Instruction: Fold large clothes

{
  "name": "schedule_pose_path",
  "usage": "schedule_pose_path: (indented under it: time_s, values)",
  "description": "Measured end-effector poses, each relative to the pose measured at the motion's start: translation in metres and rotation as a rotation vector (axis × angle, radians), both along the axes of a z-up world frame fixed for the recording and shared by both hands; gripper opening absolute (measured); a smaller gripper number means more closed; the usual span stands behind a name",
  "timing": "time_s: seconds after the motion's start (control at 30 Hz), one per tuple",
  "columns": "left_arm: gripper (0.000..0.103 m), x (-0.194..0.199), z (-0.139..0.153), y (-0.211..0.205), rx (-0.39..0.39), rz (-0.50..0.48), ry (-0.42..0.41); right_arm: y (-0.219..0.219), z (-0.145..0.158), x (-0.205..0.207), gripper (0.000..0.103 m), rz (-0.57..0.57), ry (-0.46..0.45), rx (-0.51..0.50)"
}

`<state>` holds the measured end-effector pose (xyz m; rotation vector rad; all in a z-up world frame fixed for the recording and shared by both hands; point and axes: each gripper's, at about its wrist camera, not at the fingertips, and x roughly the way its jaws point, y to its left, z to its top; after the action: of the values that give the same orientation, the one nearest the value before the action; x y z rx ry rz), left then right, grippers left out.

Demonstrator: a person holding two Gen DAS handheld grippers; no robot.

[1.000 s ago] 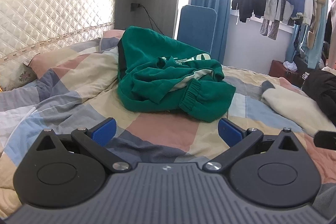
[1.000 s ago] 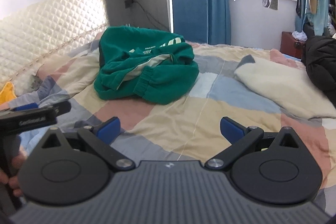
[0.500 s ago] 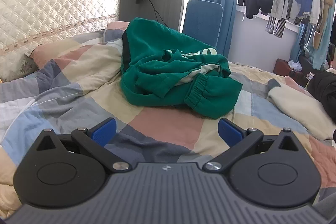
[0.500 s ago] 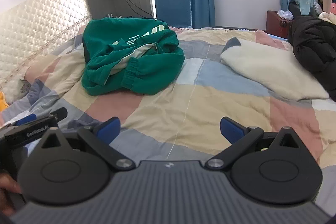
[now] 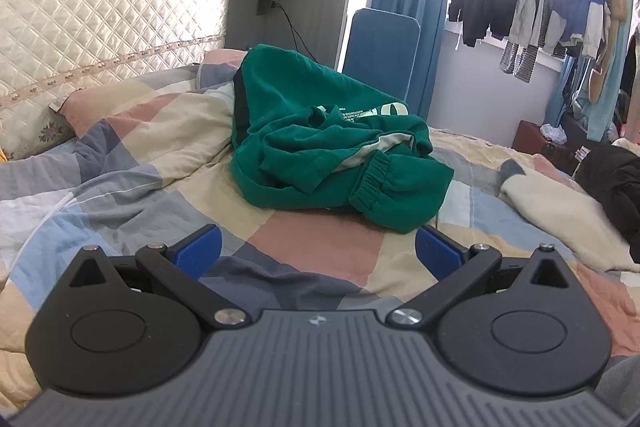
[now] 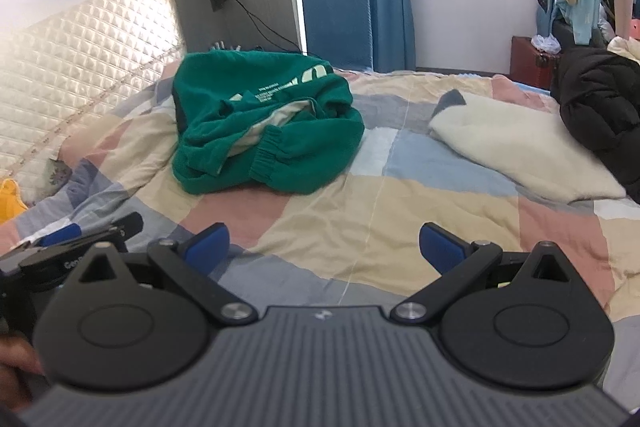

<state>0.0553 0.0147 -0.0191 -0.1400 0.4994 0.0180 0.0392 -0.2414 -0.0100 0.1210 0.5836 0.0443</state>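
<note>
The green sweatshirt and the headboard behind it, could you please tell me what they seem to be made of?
Green sweatshirt: probably a soft matte fleece knit, given its fuzzy face, ribbed elastic cuff and thick rumpled folds. Headboard: padded cream cover, likely satin or faux leather, going by its diamond quilting and sheen.

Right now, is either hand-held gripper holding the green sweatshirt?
No, the green sweatshirt lies crumpled on the bed, beyond the open left hand-held gripper.

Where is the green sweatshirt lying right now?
The green sweatshirt lies crumpled on the patchwork quilt, centre in the left wrist view and left of centre in the right, between the quilted headboard and the cream blanket.
</note>
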Motion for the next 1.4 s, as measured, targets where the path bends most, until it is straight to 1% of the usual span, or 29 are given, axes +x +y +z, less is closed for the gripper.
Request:
schedule_pose_path:
  time_s: [0.13,0.23,0.3,0.37,0.5,0.63,0.8,0.97,1.1,1.27,1.4]
  values:
    - [0.103,-0.009,0.003,0.006,-0.010,-0.010,0.003,0.004,0.003,-0.009,0.103,-0.006,-0.016,-0.004]
    - [0.103,-0.016,0.006,0.009,-0.008,-0.012,0.000,0.003,0.001,-0.012,0.103,-0.025,-0.011,0.006]
    - [0.103,-0.024,0.012,0.011,-0.016,-0.013,-0.023,0.001,-0.001,-0.015,0.103,-0.025,-0.010,0.020]
    - [0.103,-0.031,0.019,0.012,-0.014,-0.014,-0.043,0.000,-0.002,-0.017,0.103,-0.015,-0.031,0.026]
    - [0.103,-0.042,0.033,0.014,-0.013,-0.024,-0.077,0.002,-0.002,-0.016,0.103,0.035,-0.053,0.001]
    - [0.103,-0.047,0.041,0.014,-0.016,-0.014,-0.089,0.000,0.000,-0.010,0.103,0.056,-0.046,0.032]
    - [0.103,-0.048,0.041,0.017,-0.025,-0.004,-0.076,-0.003,-0.009,0.000,0.103,0.055,-0.021,0.037]
    - [0.103,-0.039,0.037,0.018,-0.028,-0.003,-0.062,-0.003,-0.016,0.010,0.103,0.057,-0.011,0.023]
    - [0.103,-0.024,0.035,0.020,-0.030,-0.006,-0.048,-0.004,-0.019,0.022,0.103,0.081,-0.019,0.034]
    - [0.103,0.002,0.036,0.025,-0.016,-0.004,-0.048,-0.006,-0.023,0.052,0.103,0.106,-0.015,0.090]
    - [0.103,0.032,0.035,0.029,0.000,0.006,-0.037,-0.003,-0.026,0.080,0.103,0.141,0.000,0.119]
